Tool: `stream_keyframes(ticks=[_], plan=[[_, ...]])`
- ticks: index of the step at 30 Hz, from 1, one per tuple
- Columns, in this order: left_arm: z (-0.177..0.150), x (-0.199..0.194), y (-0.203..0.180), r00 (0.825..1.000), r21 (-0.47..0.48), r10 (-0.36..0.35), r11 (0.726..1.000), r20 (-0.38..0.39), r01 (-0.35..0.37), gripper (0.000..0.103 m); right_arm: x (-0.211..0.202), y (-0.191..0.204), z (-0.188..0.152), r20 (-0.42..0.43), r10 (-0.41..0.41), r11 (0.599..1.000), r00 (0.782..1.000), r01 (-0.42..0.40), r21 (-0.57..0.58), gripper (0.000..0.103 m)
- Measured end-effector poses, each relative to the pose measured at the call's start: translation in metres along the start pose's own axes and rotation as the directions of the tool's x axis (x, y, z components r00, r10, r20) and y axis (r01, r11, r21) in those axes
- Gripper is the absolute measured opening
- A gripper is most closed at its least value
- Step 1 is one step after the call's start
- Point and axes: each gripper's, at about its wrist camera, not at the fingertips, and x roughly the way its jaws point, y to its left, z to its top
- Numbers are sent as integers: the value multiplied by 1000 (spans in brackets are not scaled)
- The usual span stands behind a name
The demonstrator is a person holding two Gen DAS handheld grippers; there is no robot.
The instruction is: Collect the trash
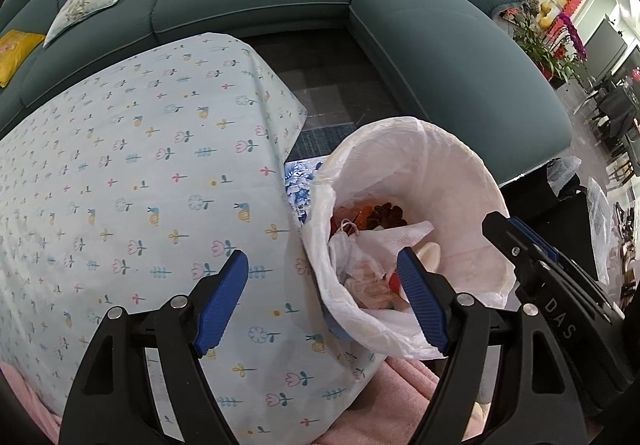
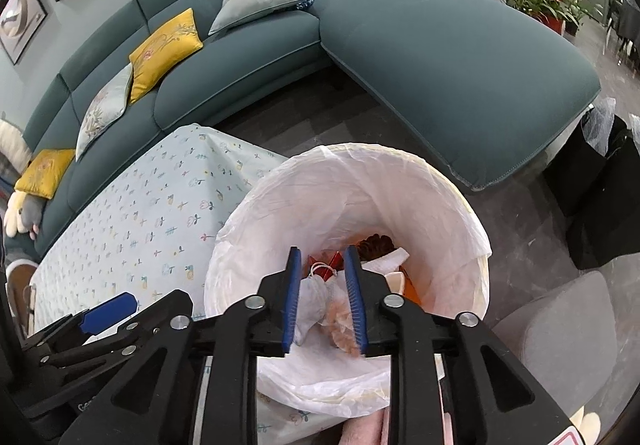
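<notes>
Several scraps of trash (image 2: 340, 297), crumpled tissue, wrappers and something dark, lie heaped in the white-lined bin (image 2: 460, 213) that stands against the corner of the worktop (image 1: 120, 185), which wears a flowered cloth. Directly above the heap hangs the right hand-held gripper (image 2: 323, 301), pointing steeply down into the bin's mouth; its jaws stand a narrow way apart with nothing between them, so whatever it carried seems to be dropped already. Beside it, the left hand-held gripper (image 1: 324, 297) gapes wide and empty, one finger over the cloth and one over the bin's near rim. No trash shows on the cloth, and behind stands a teal sofa (image 2: 440, 57).
</notes>
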Motion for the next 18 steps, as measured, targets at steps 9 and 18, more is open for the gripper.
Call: stream_keyframes(ticks=[9,18], plan=[[-7,-7,13,1000,-17,20,1000,8,-20,73,-7,11,-4,-10,-6,999,1000,6,-45,35],[-14,-16,24,999,-20,38,999,21,-38,73,-17,21,-11,-4,-9,997,1000,9,-82,40]])
